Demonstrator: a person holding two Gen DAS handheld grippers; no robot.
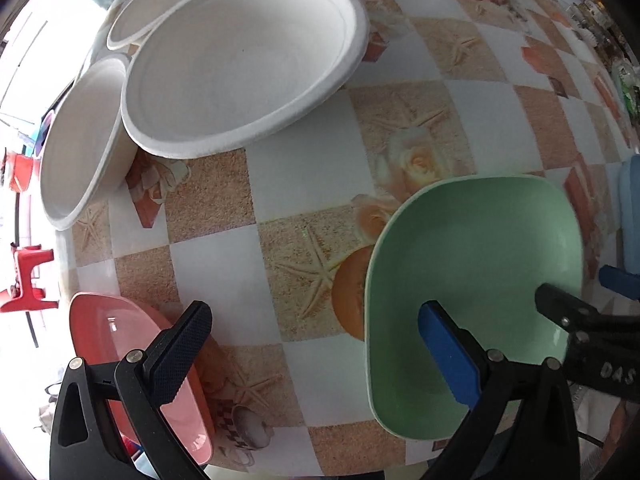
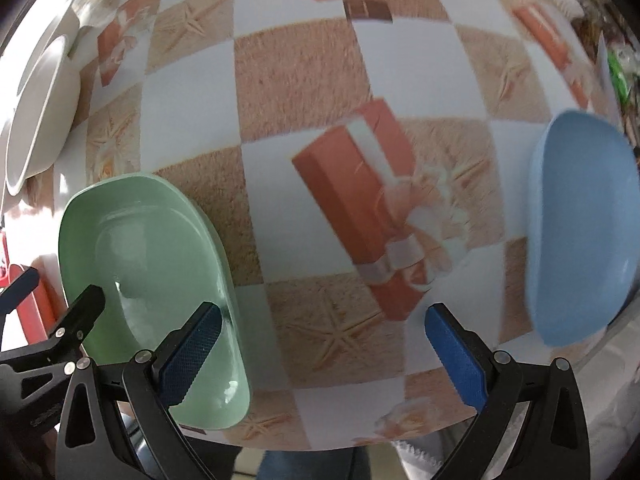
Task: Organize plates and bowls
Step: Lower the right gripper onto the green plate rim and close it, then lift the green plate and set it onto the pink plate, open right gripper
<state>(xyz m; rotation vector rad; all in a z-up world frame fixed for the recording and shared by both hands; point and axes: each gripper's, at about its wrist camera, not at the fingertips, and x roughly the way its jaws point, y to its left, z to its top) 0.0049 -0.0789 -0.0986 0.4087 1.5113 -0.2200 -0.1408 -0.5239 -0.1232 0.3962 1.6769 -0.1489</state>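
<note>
A green bowl (image 1: 480, 280) sits on the patterned table near the front edge; it also shows in the right wrist view (image 2: 144, 264). My left gripper (image 1: 316, 356) is open, its right finger over the green bowl, its left finger over a pink bowl (image 1: 120, 344). My right gripper (image 2: 324, 356) is open and empty; its left finger is over the green bowl's rim, and a blue bowl (image 2: 580, 240) lies to its right. A large white paper plate (image 1: 240, 64) rests tilted on a white bowl (image 1: 80, 140) and another white plate (image 1: 160, 4) at the far left.
The table (image 1: 320, 208) has a checkered cloth with starfish and gift prints. The front table edge runs just under both grippers. A red stool (image 1: 28, 284) stands off the table to the left. Clutter lines the far right edge.
</note>
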